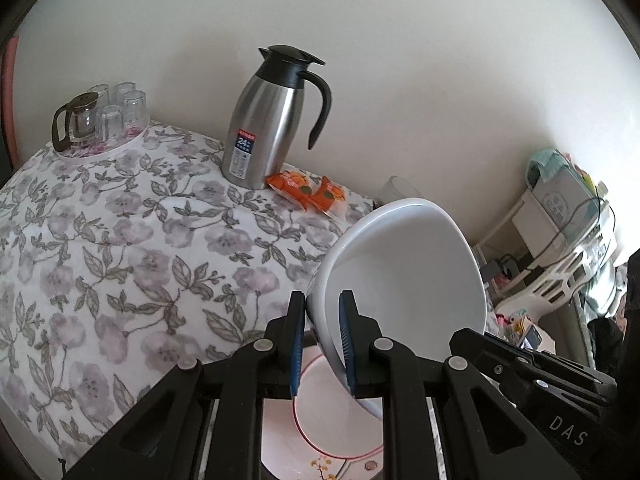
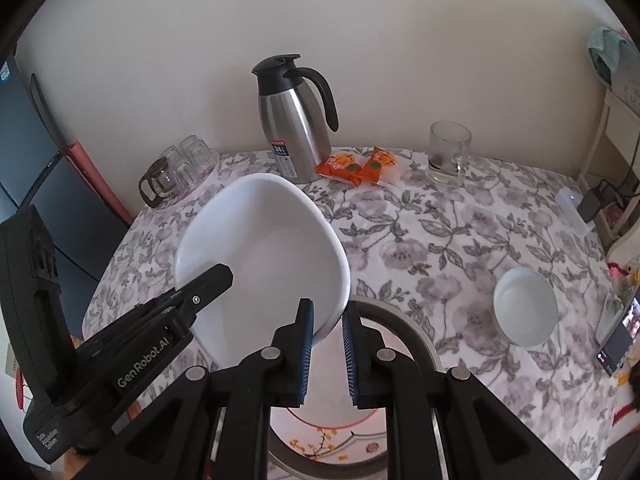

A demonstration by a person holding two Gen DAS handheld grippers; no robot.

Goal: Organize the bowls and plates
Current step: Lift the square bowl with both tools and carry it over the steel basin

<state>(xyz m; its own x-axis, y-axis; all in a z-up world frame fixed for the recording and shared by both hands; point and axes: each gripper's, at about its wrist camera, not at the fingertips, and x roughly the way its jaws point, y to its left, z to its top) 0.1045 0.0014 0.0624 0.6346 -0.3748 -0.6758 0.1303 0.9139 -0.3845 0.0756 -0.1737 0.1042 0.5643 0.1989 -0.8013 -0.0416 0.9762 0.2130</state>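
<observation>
A large white bowl is held tilted above a flowered plate with a red ring. My left gripper is shut on the bowl's rim, one finger inside and one outside. In the right wrist view the same bowl is gripped on its left by the left gripper, and my right gripper straddles its lower right rim with both pads close to it. The plate lies under it inside a grey-rimmed dish. A small white bowl stands on the table at the right.
A steel thermos jug, orange snack packets and a glass mug stand at the back of the flowered tablecloth. A tray of glasses with a small teapot is at the back left. A phone lies at the right edge.
</observation>
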